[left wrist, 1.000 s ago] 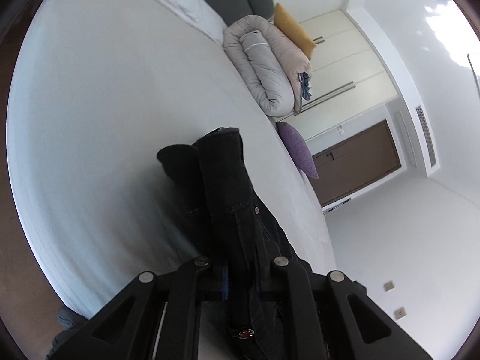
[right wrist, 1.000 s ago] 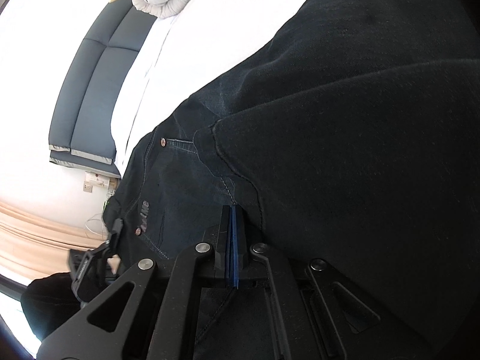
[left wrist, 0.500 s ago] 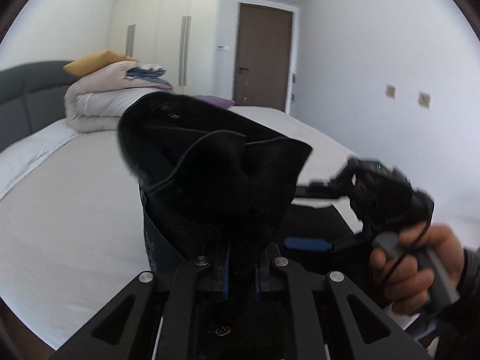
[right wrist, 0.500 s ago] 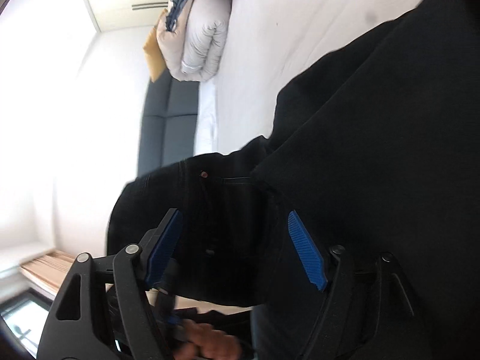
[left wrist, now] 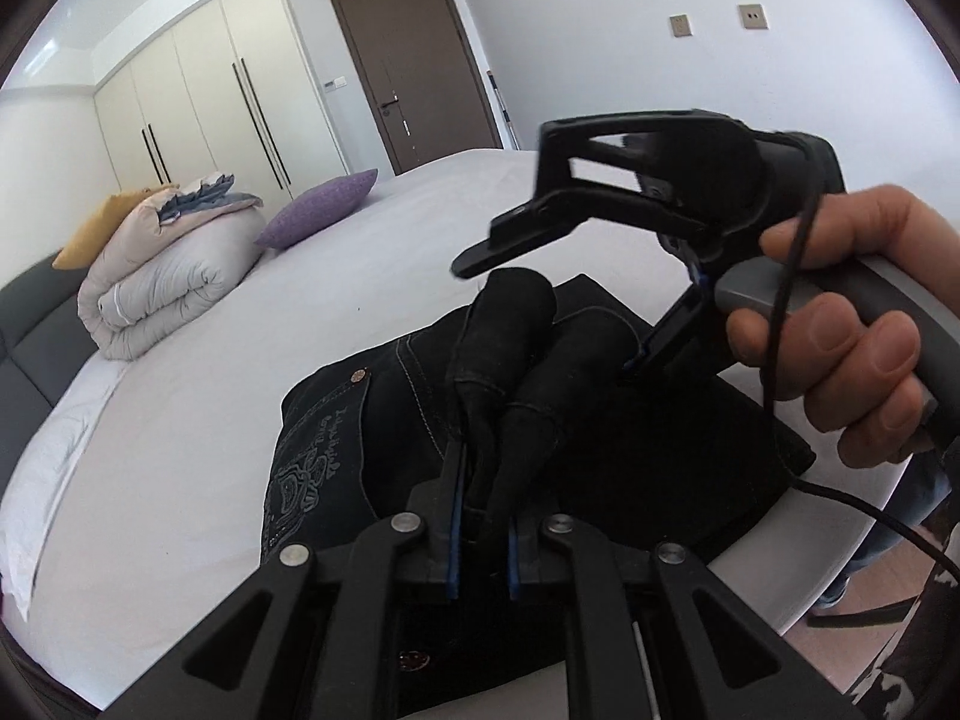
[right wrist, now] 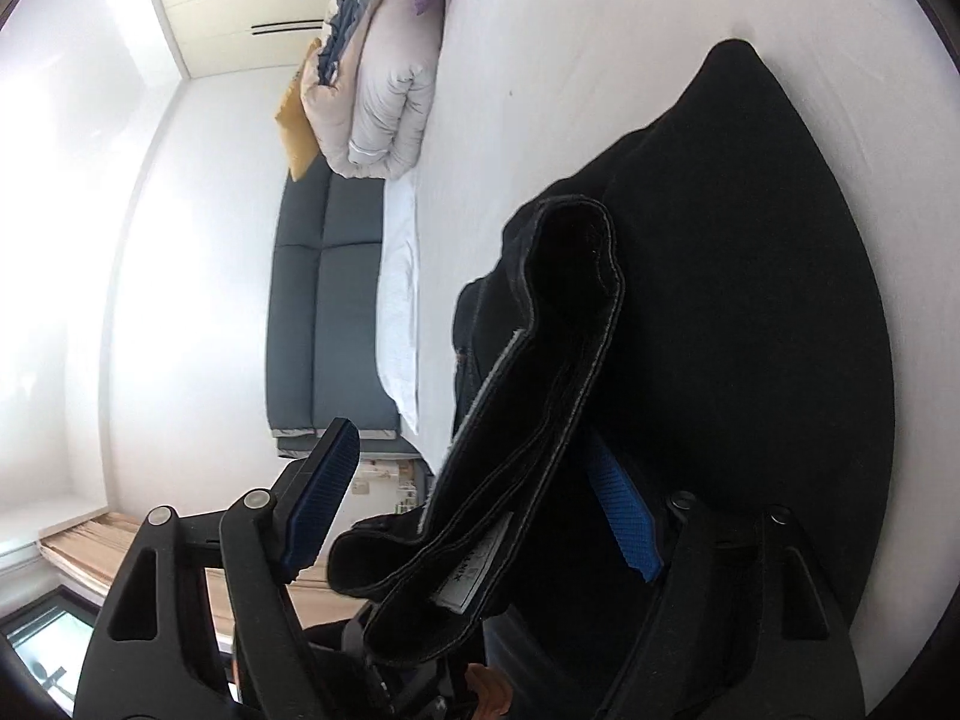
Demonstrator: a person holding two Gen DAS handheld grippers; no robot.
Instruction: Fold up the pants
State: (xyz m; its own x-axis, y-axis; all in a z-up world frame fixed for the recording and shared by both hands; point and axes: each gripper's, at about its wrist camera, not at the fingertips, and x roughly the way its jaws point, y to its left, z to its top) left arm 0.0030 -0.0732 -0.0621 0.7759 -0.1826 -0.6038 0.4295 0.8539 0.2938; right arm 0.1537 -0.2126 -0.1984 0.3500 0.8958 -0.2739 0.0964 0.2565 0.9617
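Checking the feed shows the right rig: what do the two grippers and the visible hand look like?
Both grippers are matte black linkage frames with silver rivets and ribbed blue pads on the fingers. In the left wrist view, the right gripper has a grey handle with a thin black cable trailing from it. The right hand is bare, no glove; no sleeve shows clearly.

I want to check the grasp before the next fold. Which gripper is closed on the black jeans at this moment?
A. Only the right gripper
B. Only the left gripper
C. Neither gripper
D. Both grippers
B: the left gripper has its blue pads pressed together on a bunch of the black jeans, while the right gripper stands wide open, its blue pads far apart.
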